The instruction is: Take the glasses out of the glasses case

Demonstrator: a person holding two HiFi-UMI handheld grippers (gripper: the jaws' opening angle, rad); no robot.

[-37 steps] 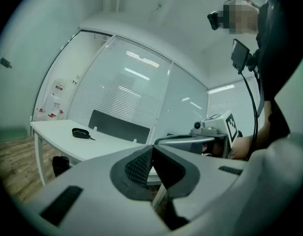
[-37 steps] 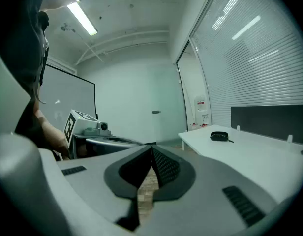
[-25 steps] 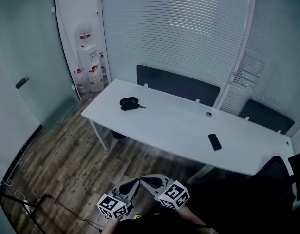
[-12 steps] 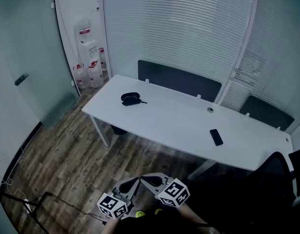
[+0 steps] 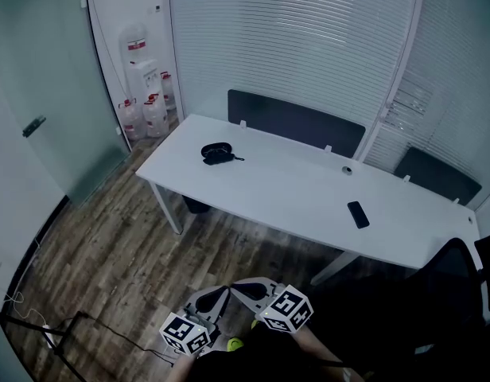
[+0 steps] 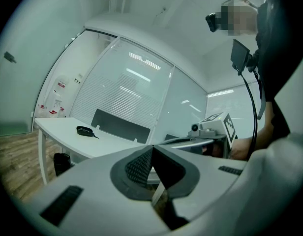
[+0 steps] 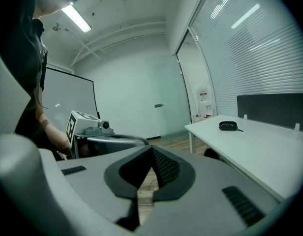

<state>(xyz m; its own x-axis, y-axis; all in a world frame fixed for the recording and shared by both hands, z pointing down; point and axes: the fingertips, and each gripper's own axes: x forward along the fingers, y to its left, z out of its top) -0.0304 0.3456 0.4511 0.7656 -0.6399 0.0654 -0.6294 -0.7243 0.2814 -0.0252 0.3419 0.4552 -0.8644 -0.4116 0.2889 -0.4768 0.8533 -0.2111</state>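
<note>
A black glasses case [image 5: 217, 153] lies shut on the left part of the long white table [image 5: 293, 193]; no glasses are visible. It also shows far off as the case [image 6: 84, 130] and the case [image 7: 227, 126] in the two gripper views. Both grippers hang low at the bottom of the head view, over the wood floor and well short of the table. My left gripper [image 5: 215, 299] is shut and holds nothing. Close beside it, my right gripper [image 5: 246, 288] is also shut and holds nothing. In each gripper view the jaws meet at their tips.
A black phone [image 5: 358, 213] lies on the right part of the table. Dark divider panels [image 5: 297, 130] stand along its far edge. Water bottles [image 5: 145, 106] stand in the back left corner. A black chair [image 5: 456, 293] is at the right, and a cable [image 5: 86, 325] crosses the floor.
The head view has drifted a little toward the table, so the table and case sit slightly lower and further right. Both grippers stay shut, side by side.
</note>
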